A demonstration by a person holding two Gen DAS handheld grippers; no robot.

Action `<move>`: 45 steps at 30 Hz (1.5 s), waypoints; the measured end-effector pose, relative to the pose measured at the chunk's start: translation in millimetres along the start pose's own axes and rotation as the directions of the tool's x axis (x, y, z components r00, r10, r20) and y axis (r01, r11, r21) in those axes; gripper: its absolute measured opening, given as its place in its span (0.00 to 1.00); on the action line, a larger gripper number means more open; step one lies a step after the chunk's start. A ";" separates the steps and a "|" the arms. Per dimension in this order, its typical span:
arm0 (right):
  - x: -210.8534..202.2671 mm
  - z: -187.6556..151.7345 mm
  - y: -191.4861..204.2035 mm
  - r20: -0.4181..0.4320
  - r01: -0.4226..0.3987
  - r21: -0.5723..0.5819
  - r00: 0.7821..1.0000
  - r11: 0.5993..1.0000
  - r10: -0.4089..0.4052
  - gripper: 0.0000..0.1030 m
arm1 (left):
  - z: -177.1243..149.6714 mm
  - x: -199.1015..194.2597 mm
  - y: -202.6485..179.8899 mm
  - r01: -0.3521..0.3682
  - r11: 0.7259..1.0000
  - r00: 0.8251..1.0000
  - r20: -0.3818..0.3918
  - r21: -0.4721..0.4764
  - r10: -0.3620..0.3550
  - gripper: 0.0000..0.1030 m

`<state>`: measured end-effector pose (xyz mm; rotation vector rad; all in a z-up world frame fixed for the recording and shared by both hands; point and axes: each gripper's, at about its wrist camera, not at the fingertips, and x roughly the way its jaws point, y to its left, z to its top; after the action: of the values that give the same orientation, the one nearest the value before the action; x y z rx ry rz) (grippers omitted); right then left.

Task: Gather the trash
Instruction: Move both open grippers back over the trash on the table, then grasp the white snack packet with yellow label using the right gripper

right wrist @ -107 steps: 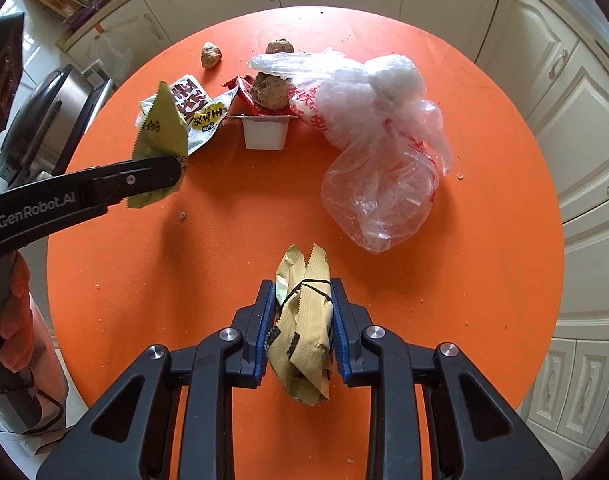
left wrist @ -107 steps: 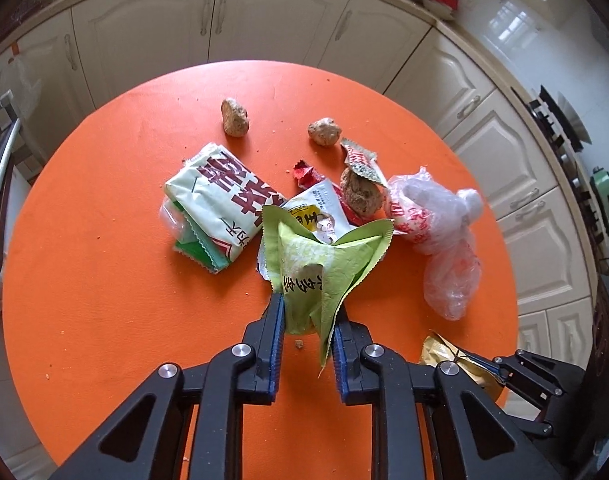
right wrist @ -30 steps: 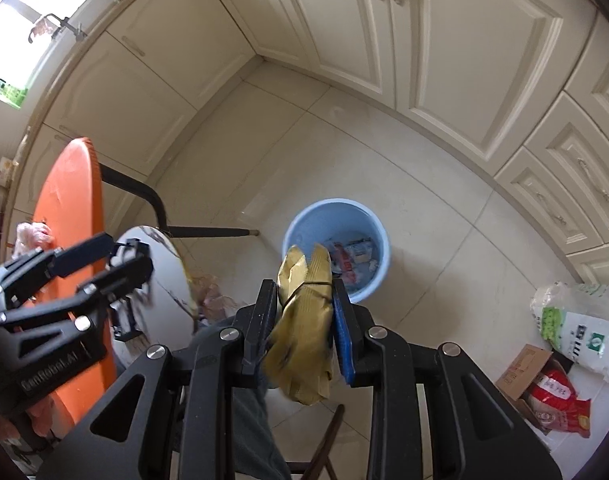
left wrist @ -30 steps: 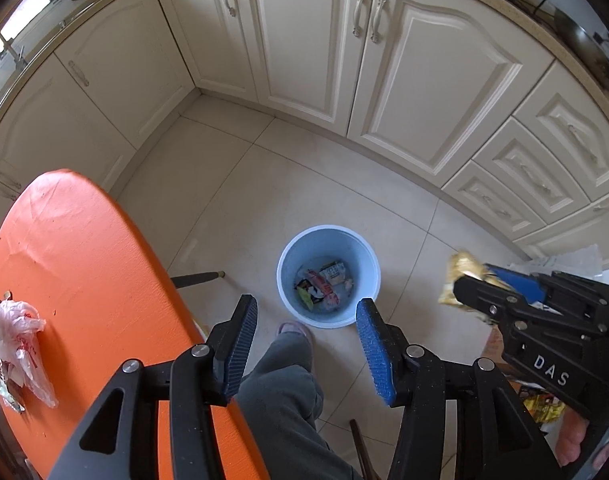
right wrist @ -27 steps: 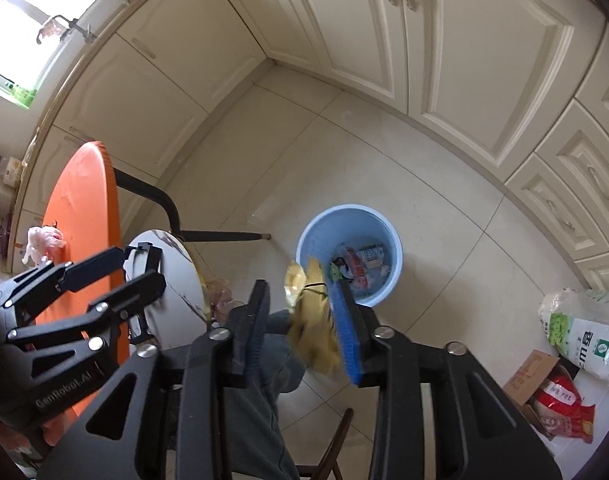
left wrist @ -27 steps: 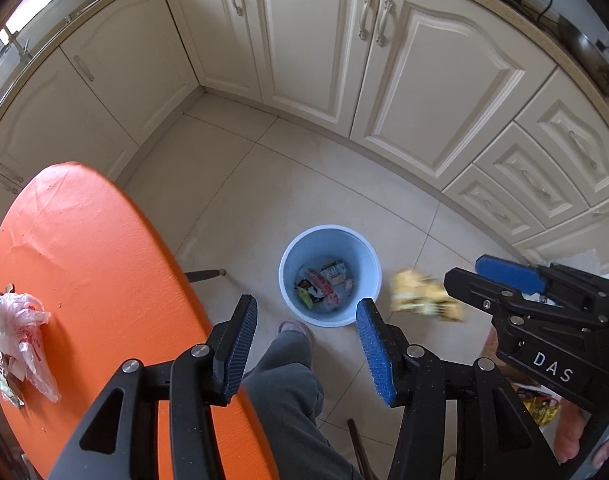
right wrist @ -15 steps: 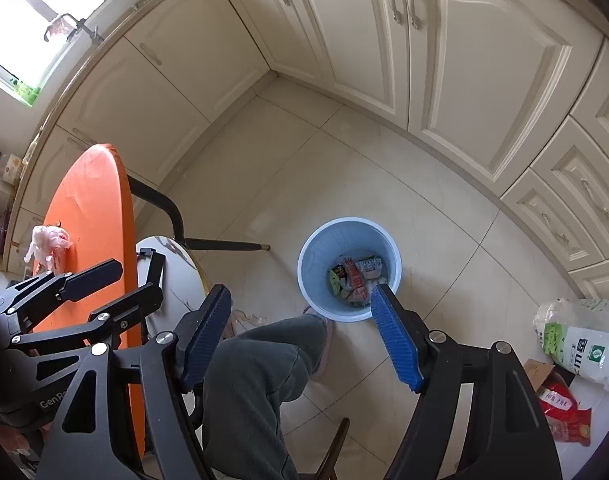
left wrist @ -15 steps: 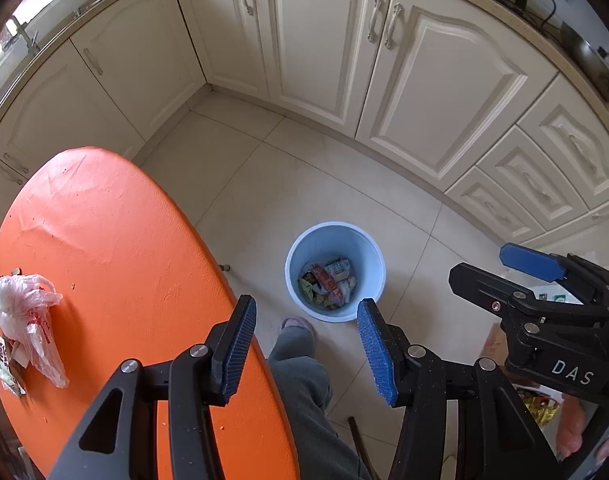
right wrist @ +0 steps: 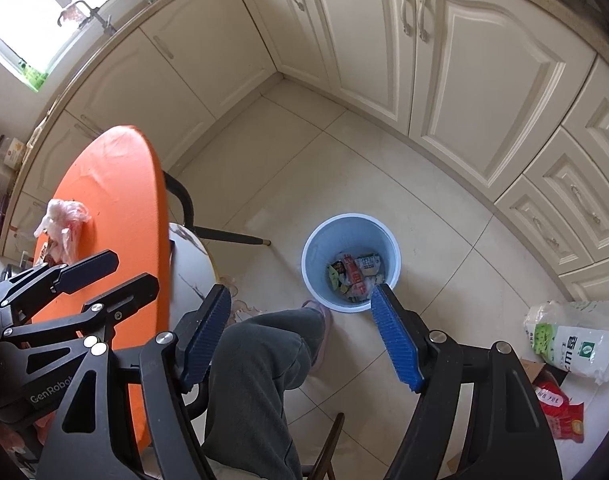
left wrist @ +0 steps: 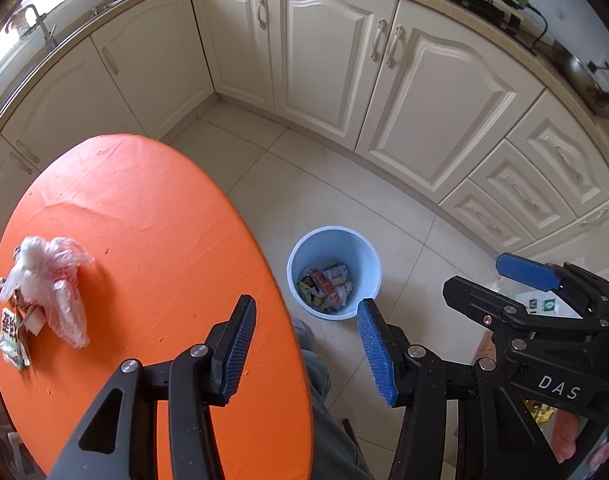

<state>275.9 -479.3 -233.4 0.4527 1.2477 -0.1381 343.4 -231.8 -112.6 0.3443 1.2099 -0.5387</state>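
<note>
Blue bin [right wrist: 351, 236] holds crumpled wrappers [right wrist: 356, 272]; both hand-held grippers [left wrist: 304, 350] [right wrist: 300, 336] spread, empty.

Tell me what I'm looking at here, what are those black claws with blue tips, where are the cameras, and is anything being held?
A seated person holds a hand-held gripper in each hand; no robot arm. Each picture comes from a camera on one gripper, looking down along its two blue-padded fingers. The left gripper and the right gripper both stand open and empty. On the floor is a blue bin with wrappers inside. The orange table holds a plastic bag and a few wrappers beside it. The person's trouser leg shows between the right fingers.
</note>
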 end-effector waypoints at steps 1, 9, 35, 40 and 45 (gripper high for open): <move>-3.4 -2.1 4.8 0.004 0.001 -0.008 1.000 1.000 -0.001 0.72 | -5.6 -6.6 3.5 0.000 1.000 1.000 0.007 -0.005 0.000 0.47; -24.4 -22.5 50.5 0.036 0.023 -0.074 0.999 0.997 -0.020 0.76 | -54.6 -63.3 45.0 -0.015 0.997 0.997 0.071 -0.077 0.021 0.48; -8.2 -57.5 259.9 -0.020 -0.060 -0.423 0.998 0.904 0.057 0.79 | -195.5 -181.0 218.7 -0.063 0.890 0.986 0.111 -0.451 0.126 0.49; 6.4 -55.8 305.2 -0.071 -0.116 -0.474 0.993 0.873 0.094 0.79 | -211.5 -186.6 261.0 -0.065 0.849 0.987 0.094 -0.524 0.134 0.49; 27.7 -45.3 343.9 -0.131 -0.160 -0.473 0.985 0.867 0.111 0.79 | -225.6 -189.0 299.4 -0.069 0.801 0.986 0.080 -0.595 0.145 0.49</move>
<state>363.0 -146.3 -182.3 0.1103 1.2901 0.3183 287.0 173.0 -16.8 -0.1559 1.1671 -0.0598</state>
